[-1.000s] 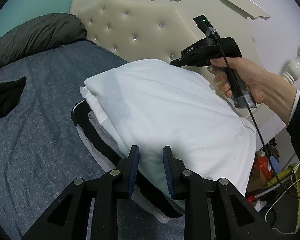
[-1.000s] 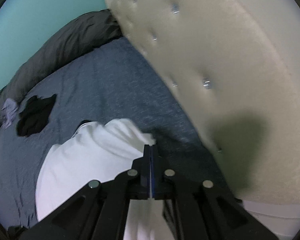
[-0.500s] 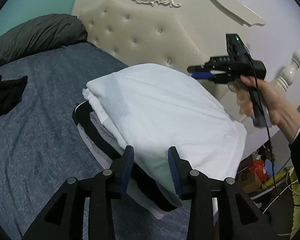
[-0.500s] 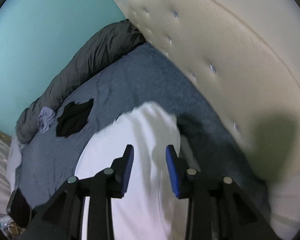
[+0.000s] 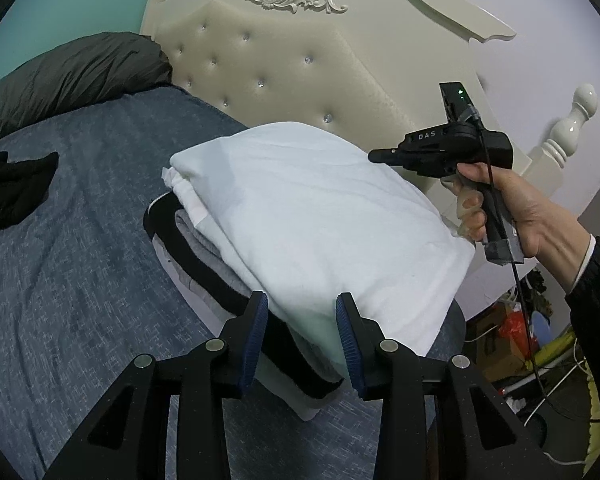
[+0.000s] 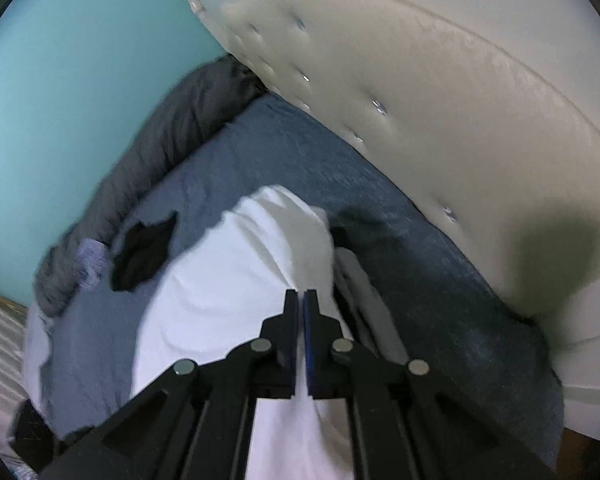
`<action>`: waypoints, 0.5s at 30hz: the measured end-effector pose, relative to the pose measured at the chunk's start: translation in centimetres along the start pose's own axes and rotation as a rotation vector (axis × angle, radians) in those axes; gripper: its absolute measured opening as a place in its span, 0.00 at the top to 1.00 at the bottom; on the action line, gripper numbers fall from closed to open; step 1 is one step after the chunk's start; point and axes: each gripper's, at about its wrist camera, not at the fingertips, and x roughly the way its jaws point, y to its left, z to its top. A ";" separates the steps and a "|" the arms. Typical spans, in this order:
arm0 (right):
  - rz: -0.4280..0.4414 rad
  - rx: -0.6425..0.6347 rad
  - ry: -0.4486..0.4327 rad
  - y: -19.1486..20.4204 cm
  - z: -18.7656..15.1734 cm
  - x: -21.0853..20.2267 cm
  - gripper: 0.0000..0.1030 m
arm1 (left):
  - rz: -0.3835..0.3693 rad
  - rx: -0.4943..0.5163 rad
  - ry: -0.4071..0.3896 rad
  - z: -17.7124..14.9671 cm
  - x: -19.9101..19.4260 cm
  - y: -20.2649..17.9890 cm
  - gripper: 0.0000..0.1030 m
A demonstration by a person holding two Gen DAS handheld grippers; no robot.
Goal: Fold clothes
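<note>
A folded white garment (image 5: 312, 216) lies on top of a stack of folded clothes (image 5: 204, 248) in grey, black and white, at the head of the bed. My left gripper (image 5: 300, 312) is open at the stack's near edge, one finger on each side of the white garment's corner. My right gripper (image 5: 374, 156) is held in a hand above the garment's far right side. In the right wrist view the right gripper (image 6: 301, 296) is shut with nothing between the pads, just above the white garment (image 6: 240, 280).
The blue-grey bedspread (image 5: 60, 280) stretches left. A black garment (image 5: 12, 188) lies on it at far left. A dark grey duvet (image 5: 60, 76) is bunched by the cream tufted headboard (image 5: 284, 68). Boxes and cables (image 5: 520, 344) clutter the floor at right.
My left gripper has opened wider and drawn back to the stack's edge. My right gripper let go of the white garment, opened, then shut again and lifted slightly to the right.
</note>
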 end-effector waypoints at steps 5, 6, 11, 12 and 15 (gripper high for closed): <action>-0.013 0.019 -0.019 -0.4 -0.4 -1.2 0.94 | 0.001 -0.001 -0.009 0.0 -0.9 0.0 0.62; -0.007 0.018 -0.025 -0.6 -0.5 -1.7 0.90 | 0.000 -0.001 -0.013 0.0 -1.1 -0.1 0.62; 0.031 -0.003 -0.050 -1.3 -2.8 -4.6 0.70 | -0.015 0.007 -0.022 0.1 -1.7 -1.0 0.61; 0.043 -0.005 -0.048 -1.4 -3.5 -5.0 0.70 | -0.019 0.010 -0.022 0.0 -1.8 -1.2 0.61; 0.049 0.000 -0.043 -2.2 -6.0 -6.0 0.70 | -0.022 0.021 -0.019 -0.2 -1.8 -1.9 0.61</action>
